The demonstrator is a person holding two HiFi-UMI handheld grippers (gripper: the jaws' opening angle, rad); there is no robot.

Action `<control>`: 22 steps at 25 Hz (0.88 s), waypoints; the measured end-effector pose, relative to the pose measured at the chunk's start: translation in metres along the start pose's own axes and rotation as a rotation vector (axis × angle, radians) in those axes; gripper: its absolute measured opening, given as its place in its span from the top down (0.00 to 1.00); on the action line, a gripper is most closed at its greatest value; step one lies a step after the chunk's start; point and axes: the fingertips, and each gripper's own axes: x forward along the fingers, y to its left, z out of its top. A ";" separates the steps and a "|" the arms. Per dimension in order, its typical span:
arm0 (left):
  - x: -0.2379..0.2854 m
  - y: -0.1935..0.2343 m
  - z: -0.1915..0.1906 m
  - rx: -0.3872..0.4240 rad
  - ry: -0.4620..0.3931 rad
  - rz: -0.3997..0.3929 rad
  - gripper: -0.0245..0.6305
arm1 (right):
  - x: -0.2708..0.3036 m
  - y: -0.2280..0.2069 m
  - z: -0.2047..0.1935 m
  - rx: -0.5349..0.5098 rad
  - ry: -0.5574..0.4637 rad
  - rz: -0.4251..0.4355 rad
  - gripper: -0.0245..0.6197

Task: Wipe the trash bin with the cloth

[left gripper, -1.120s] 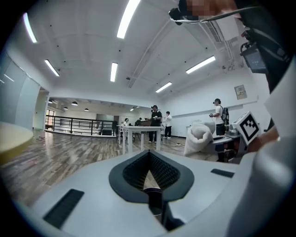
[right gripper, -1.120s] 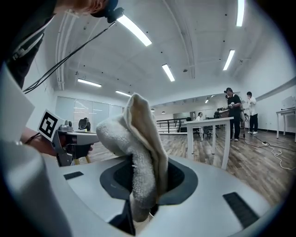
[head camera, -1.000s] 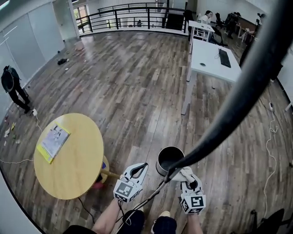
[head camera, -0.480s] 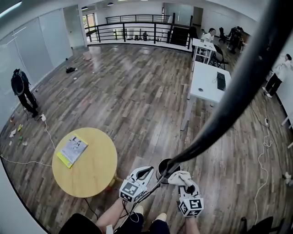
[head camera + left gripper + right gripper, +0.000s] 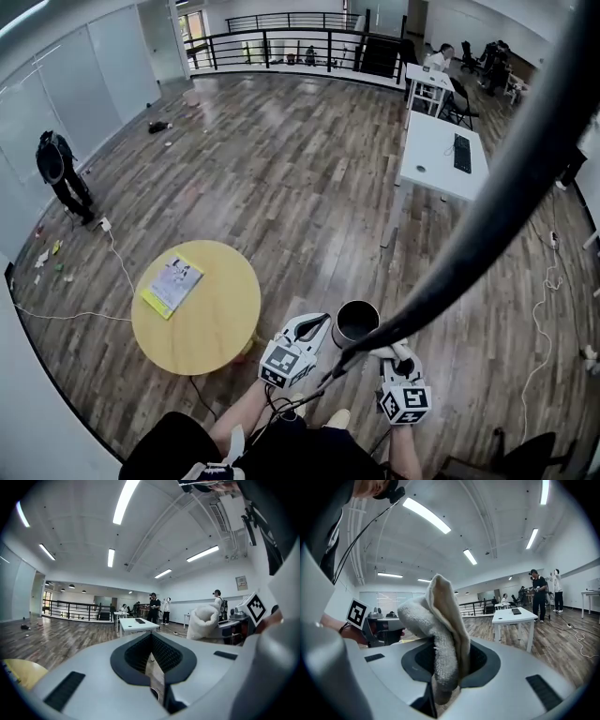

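- The right gripper (image 5: 449,670) is clamped on the cloth (image 5: 438,620). Its jaws pinch the lower part of a folded wad, and a thick loop stands free above them.
- The cloth looks like pale terry: soft, light and limp. I judge it will flatten and mould to a curved wall, but the free loop may flop or drag out of the pinch under a hard rub. The present hold low on the fold seems sound, since the bulge is left free as the wiping face.
- The left gripper (image 5: 152,657) has its jaws drawn together with nothing between them; only a thin slit of floor shows through.
- Both gripper views look out level across the room, so neither gripper is aimed at the bin.
- In the head view the trash bin (image 5: 341,335) stands upright on the wooden floor at lower centre, just above the two grippers and between them. The cloth sits just beside its lower right edge; I cannot tell whether they touch.
- The bin looks like a small, dark, smooth-walled cylinder with a bright rim, seemingly empty. It is probably light and stiff, and likely to slide or tip when pushed sideways.
- The smooth wall offers little purchase, so the rim is the likely place for the free gripper to steady it.
- A round yellow counter (image 5: 211,328) with a booklet (image 5: 172,284) stands to the left, near the bin.
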 end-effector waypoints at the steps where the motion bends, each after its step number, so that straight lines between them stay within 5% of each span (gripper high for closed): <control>1: -0.001 -0.002 0.001 0.000 0.000 0.000 0.97 | -0.002 -0.001 0.002 0.004 -0.003 -0.004 0.81; 22: 0.005 -0.001 0.019 -0.022 -0.026 0.034 0.97 | -0.005 -0.001 0.015 -0.014 -0.003 0.004 0.81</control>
